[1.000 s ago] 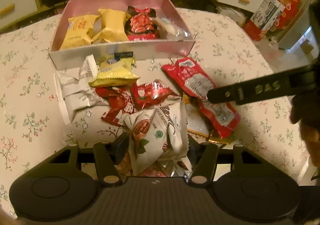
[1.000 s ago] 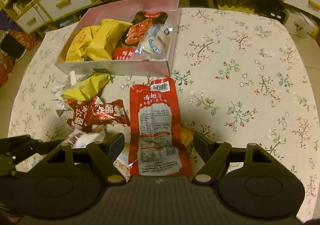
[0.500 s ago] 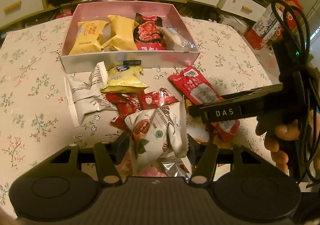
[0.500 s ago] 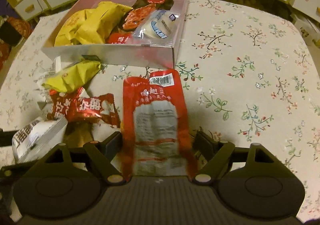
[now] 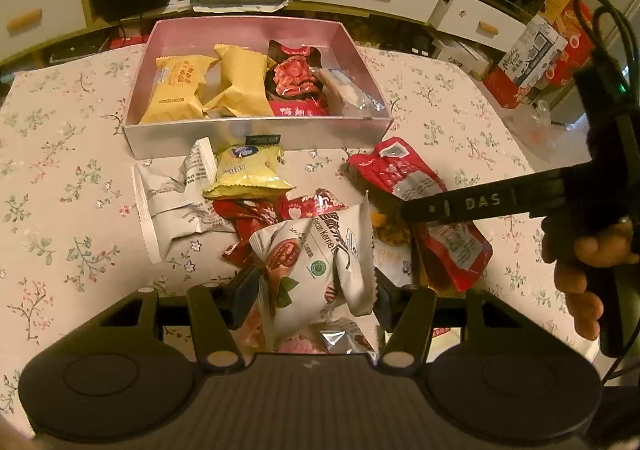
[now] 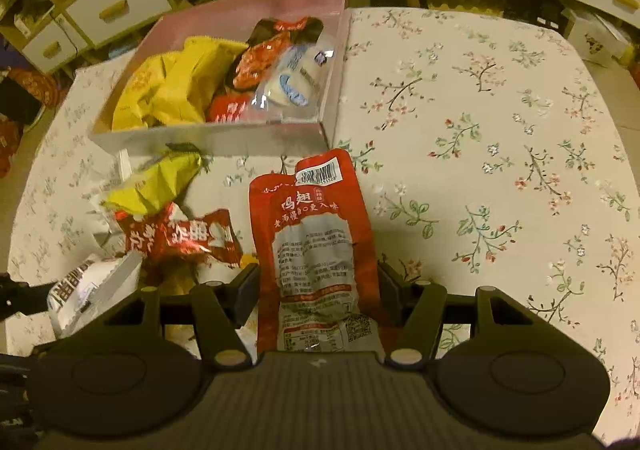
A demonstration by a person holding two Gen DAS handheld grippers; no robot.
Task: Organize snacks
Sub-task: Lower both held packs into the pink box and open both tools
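Note:
My left gripper point(image 5: 310, 290) is shut on a white pecan-kernel packet point(image 5: 316, 258), held above the snack pile. My right gripper point(image 6: 318, 286) is shut on a long red pouch point(image 6: 316, 234), lifted off the table; the pouch also shows in the left wrist view point(image 5: 424, 206) with the right gripper's finger point(image 5: 480, 204) across it. The pink box point(image 5: 256, 138) at the back holds yellow packets point(image 5: 208, 84), a red packet and a clear one. It also shows in the right wrist view point(image 6: 208, 140).
Loose on the floral tablecloth point(image 6: 500, 154) in front of the box lie a yellow packet point(image 5: 248, 170), a white wrapper point(image 5: 172, 202) and red candy packets point(image 6: 180, 238). Drawers and clutter stand behind the table.
Both grippers have risen with their packets. The red pouch has come up off the table in the right gripper, and the box now looks farther away.

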